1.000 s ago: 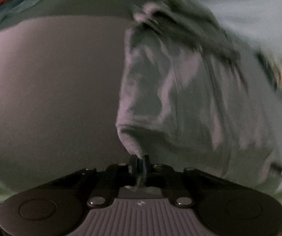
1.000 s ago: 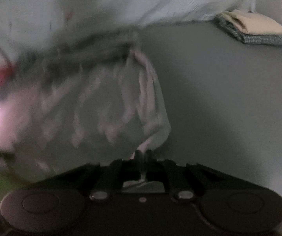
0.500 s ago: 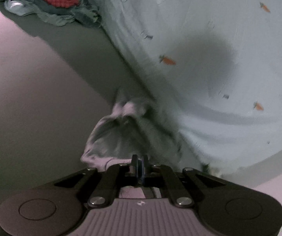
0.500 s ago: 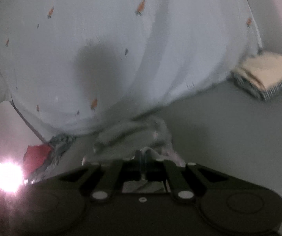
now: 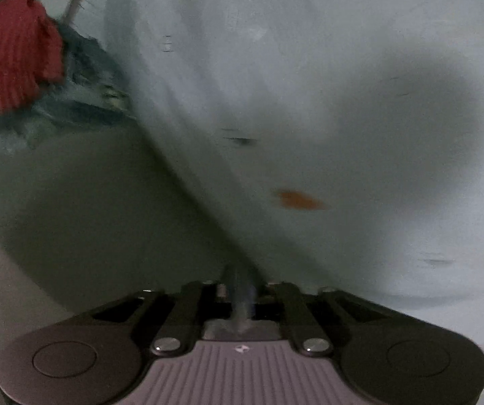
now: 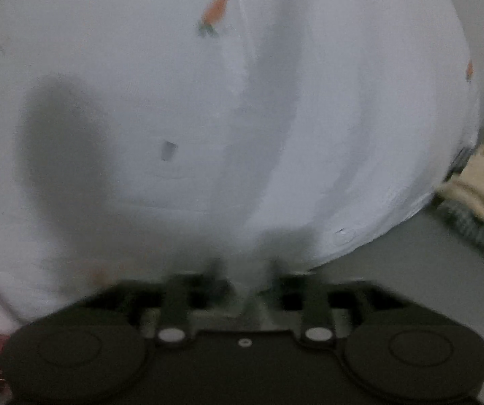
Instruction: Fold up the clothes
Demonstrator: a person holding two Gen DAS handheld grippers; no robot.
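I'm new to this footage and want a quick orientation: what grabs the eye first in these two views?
A big pale sheet with little carrot prints fills most of both views, hanging down to the grey table. A red cloth on a heap of clothes sits at the upper left of the left view. A folded stack lies at the right edge of the right view.

The left gripper (image 5: 240,292) and right gripper (image 6: 247,270) had both been clamped on a mottled grey garment. Their jaws opened within the last half second. The garment left both views; nothing showed between either pair of jaws.
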